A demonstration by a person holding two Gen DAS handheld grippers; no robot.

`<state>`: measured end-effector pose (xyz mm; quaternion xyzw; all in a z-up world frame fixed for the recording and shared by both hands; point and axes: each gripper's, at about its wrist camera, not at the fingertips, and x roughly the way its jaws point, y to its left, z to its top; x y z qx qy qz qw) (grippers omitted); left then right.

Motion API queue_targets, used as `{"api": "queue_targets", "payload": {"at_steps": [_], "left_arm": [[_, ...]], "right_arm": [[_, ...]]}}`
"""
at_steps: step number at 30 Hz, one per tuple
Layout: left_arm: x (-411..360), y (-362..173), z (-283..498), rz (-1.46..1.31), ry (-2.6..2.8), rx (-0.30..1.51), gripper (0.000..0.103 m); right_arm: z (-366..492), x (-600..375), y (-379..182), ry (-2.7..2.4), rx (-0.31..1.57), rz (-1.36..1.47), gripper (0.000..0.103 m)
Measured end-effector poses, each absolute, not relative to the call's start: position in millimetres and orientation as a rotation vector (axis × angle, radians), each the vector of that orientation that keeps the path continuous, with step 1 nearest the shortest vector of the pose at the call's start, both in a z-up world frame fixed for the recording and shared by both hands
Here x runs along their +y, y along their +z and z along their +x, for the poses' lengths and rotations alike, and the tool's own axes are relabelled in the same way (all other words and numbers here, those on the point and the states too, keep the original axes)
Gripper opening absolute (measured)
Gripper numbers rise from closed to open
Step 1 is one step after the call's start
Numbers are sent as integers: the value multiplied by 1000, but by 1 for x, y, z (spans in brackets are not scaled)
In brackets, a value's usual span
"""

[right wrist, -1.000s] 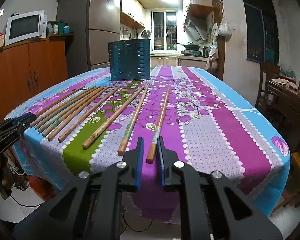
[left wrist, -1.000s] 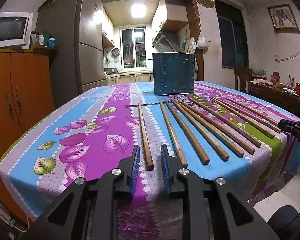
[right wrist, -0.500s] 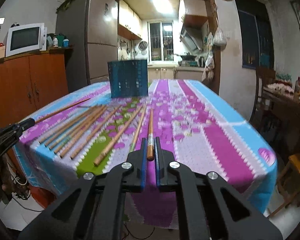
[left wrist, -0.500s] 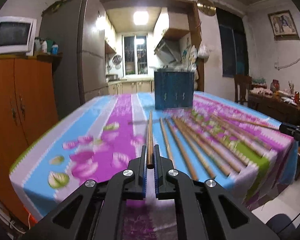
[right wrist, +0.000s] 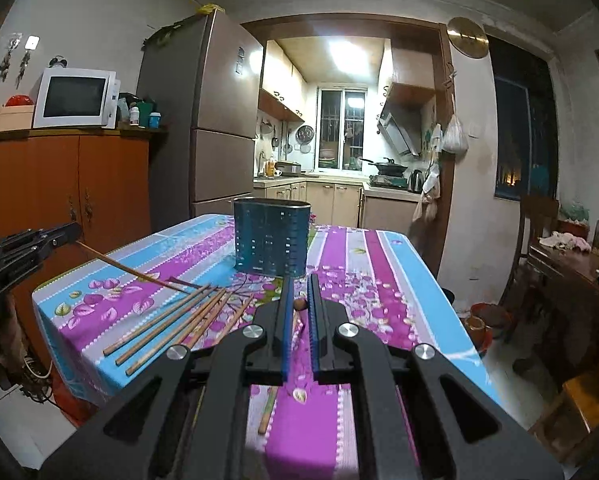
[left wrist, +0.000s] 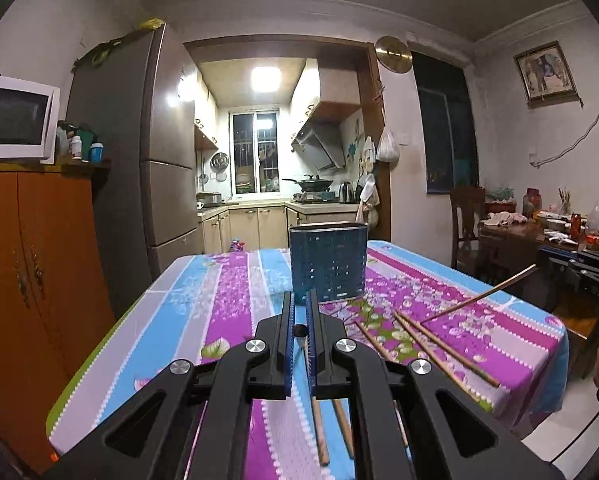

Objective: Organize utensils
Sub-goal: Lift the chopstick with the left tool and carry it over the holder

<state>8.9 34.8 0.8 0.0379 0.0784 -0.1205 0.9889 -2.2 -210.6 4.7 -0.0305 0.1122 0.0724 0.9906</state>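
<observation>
**Both claws loaded, holder dead ahead**

So, closest to the lens in the left wrist view, the left gripper (left wrist: 300, 330) is clamped on a chopstick (left wrist: 299, 329); you only see its butt end as a dark dot between the blue pads because it points straight away from the camera. Same deal lower centre of the right wrist view: the right gripper (right wrist: 299, 305) pinches its own chopstick (right wrist: 299, 304) end-on. My guess is they're held by the thick end so the thin tips go into the holder first.

Past the fingers, the loose chopsticks (right wrist: 171, 326) lie fanned on the flowery tablecloth (right wrist: 363, 280), still waiting their turn. Each claw also shows in the other's view at the frame edge, its stick slanting down toward the cloth.

Further back, mid-frame, the blue perforated utensil holder (right wrist: 272, 236) stands upright near the far end of the table, open top up, so I'd say dropping both sticks in is next.
</observation>
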Motion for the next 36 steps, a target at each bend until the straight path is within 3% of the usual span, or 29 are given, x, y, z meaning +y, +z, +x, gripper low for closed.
{"api": "queue_targets", "payload": {"at_steps": [8,36], "left_arm": [[19,46,33,114,-281,104,7],[-15,170,156,92,-337,182,7]], "right_arm": [[30,-206,43,192,224,-105,5],[152,-229,162,295,305,-7,5]]}}
